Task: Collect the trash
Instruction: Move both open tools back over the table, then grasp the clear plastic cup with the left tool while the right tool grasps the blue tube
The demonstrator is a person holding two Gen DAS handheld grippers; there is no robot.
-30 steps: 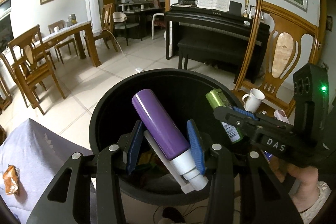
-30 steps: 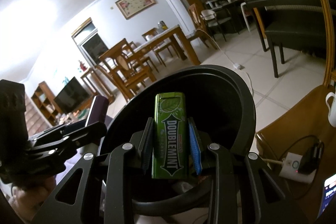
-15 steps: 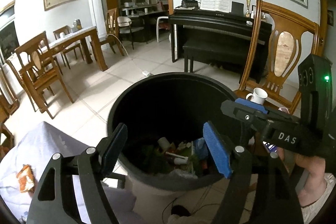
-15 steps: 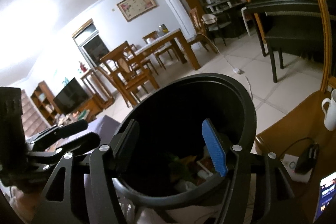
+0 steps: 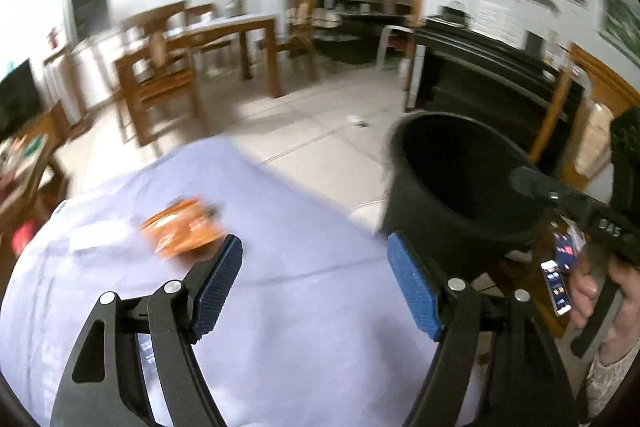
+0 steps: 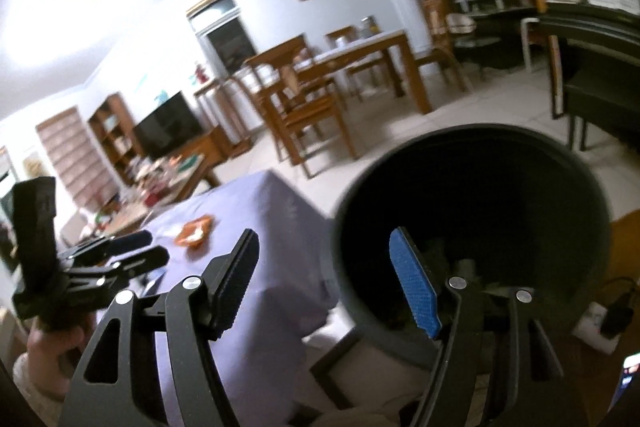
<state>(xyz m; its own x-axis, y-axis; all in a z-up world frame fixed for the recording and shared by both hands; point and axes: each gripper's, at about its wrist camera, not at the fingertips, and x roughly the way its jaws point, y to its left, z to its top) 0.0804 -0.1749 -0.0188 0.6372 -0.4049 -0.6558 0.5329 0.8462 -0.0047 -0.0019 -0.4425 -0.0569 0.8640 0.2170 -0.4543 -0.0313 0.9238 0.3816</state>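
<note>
My left gripper (image 5: 314,287) stood wide with nothing between its pads, and my right gripper (image 6: 324,283) was equally spread and empty. The orange wrapper (image 5: 182,227) lay on the lilac cloth (image 5: 304,327) at about ten o'clock of the left jaws, a white scrap (image 5: 98,239) just beside it at its nine o'clock. The black bin (image 5: 460,183) sat off the cloth's edge at two o'clock. I judged the thin, flat wrapper could slide away or the pads could pinch cloth with it; both views were smeared, so a misjudged reach seemed likely
</note>
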